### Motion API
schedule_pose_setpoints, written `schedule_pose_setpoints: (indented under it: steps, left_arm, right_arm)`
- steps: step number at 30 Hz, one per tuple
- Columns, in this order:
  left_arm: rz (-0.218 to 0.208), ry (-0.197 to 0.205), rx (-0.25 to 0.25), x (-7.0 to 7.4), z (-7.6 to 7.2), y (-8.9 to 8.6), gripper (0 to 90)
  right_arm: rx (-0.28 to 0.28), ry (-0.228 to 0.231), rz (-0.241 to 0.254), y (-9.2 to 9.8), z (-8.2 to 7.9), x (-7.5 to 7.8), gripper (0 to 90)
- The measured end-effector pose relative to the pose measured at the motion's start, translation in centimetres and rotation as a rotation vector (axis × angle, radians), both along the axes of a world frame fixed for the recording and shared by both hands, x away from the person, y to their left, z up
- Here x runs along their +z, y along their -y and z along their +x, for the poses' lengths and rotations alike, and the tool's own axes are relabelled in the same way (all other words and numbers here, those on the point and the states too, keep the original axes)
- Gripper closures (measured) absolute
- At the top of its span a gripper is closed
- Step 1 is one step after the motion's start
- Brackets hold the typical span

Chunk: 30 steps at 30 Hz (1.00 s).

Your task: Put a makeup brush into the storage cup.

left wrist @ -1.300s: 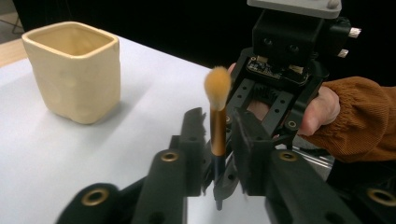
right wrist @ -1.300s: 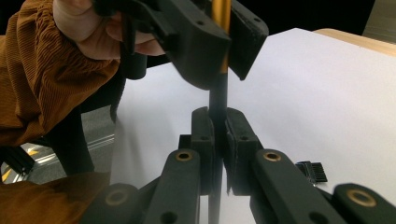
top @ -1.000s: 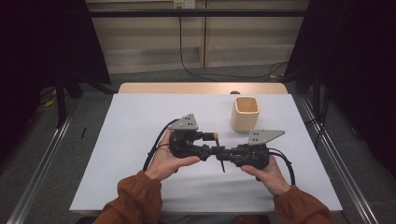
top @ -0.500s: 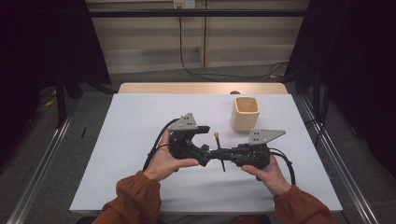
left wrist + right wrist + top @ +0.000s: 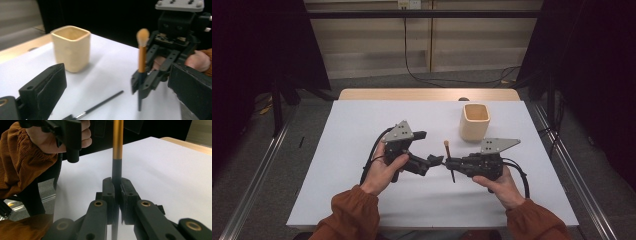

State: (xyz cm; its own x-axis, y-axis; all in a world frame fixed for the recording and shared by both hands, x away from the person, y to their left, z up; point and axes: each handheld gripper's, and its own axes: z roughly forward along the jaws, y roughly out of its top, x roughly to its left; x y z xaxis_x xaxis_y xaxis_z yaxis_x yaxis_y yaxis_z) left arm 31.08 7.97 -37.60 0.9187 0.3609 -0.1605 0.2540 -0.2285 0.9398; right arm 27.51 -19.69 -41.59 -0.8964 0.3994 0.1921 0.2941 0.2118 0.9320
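While the right gripper (image 5: 451,163) sits low over the white tabletop (image 5: 362,120), its fingers (image 5: 109,192) are clenched on the dark lower handle of a makeup brush (image 5: 141,62), which stands nearly upright with its gold ferrule and pale tuft on top. Seen from the right gripper view, the two black pads press against the handle from both sides, and the gold section rises out of the top of that view. Facing it from just beside, the left gripper (image 5: 434,161) has its fingers (image 5: 46,85) spread wide apart and grasping nothing; in the left gripper view the brush stands between them but farther off, touching neither. A second, thin black brush (image 5: 98,106) lies flat on the tabletop below, near the left gripper. Behind the right gripper and apart from it, a cream square cup (image 5: 474,121) stands upright. Rust-coloured sleeves (image 5: 349,215) cover both forearms.
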Motion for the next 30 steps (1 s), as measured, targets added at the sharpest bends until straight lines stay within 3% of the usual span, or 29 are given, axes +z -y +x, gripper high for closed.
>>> schedule_pose_setpoints:
  steps: [10,14,20,24,26,30]
  left_arm:
    - [-0.009,0.021,0.125,-1.0,0.2,-3.9,1.6]
    - [-0.005,0.018,0.150,-1.4,0.1,-5.1,1.6]
    - [0.005,0.036,0.208,-2.0,-0.9,-7.0,1.6]
    - [-0.007,0.034,0.246,-2.3,-1.5,-8.3,1.6]
    - [-0.020,0.055,0.284,-2.6,-2.0,-9.0,2.3]
    - [-0.003,0.052,0.303,-3.3,-2.8,-9.8,1.9]
  right_arm:
    - [-0.006,-0.002,-0.002,0.1,0.1,-0.1,83.5]
    - [-0.014,-0.001,-0.002,0.3,0.1,-0.1,83.5]
    - [-0.032,-0.001,0.000,0.7,0.1,0.0,83.5]
    - [-0.048,0.001,0.006,1.0,0.2,0.1,83.5]
    - [-0.054,0.002,0.002,1.1,0.3,0.2,83.5]
    - [-0.082,-0.002,0.006,1.7,0.5,0.3,83.5]
